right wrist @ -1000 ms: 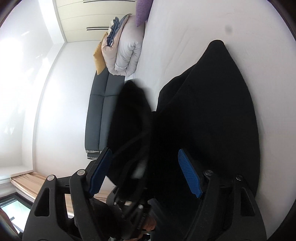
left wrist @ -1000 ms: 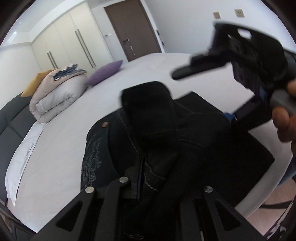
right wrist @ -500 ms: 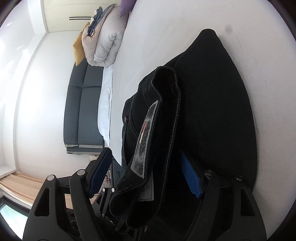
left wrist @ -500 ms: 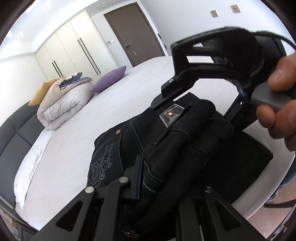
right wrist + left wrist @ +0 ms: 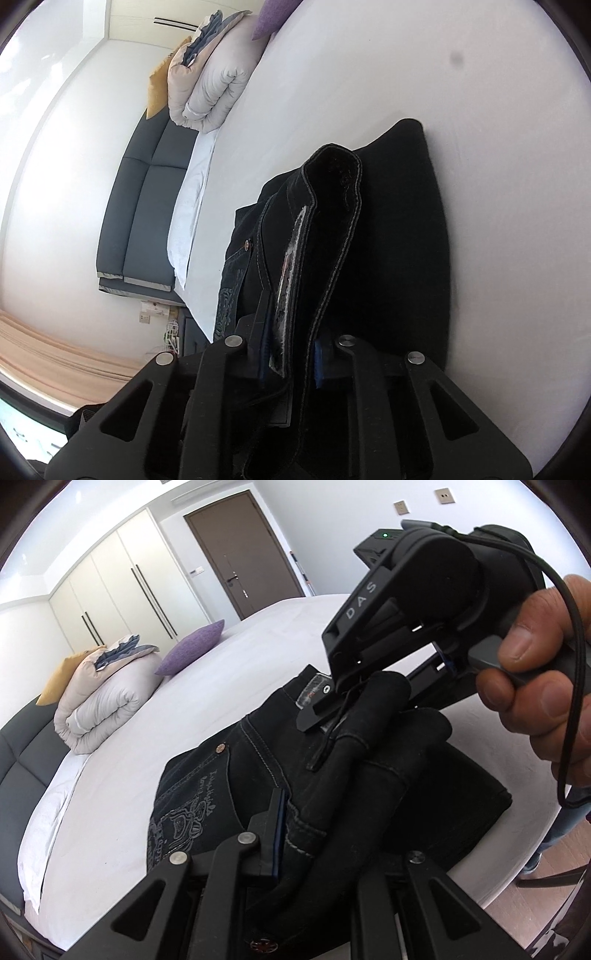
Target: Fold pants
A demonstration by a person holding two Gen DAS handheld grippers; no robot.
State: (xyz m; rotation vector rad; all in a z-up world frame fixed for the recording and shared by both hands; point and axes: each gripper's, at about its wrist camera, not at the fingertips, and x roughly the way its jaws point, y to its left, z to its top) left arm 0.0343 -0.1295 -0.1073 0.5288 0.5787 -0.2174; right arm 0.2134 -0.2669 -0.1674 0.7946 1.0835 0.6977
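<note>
Black jeans with embroidered back pocket lie partly folded on the white bed. My left gripper is shut on a thick bunch of the jeans' waistband near the bed's near edge. My right gripper is shut on the waistband with its inner label; it also shows in the left wrist view, pinching the waistband just beyond my left gripper, held by a hand. The waist end is lifted off the lower layer.
A rolled beige duvet, a purple cushion and a yellow pillow sit at the bed's head by a dark headboard. Wardrobes and a brown door stand behind. The bed edge and wooden floor are at right.
The right gripper closed from open onto the waistband. The jeans' waist end settled from a blurred swing into a steady raised hold between both grippers.
</note>
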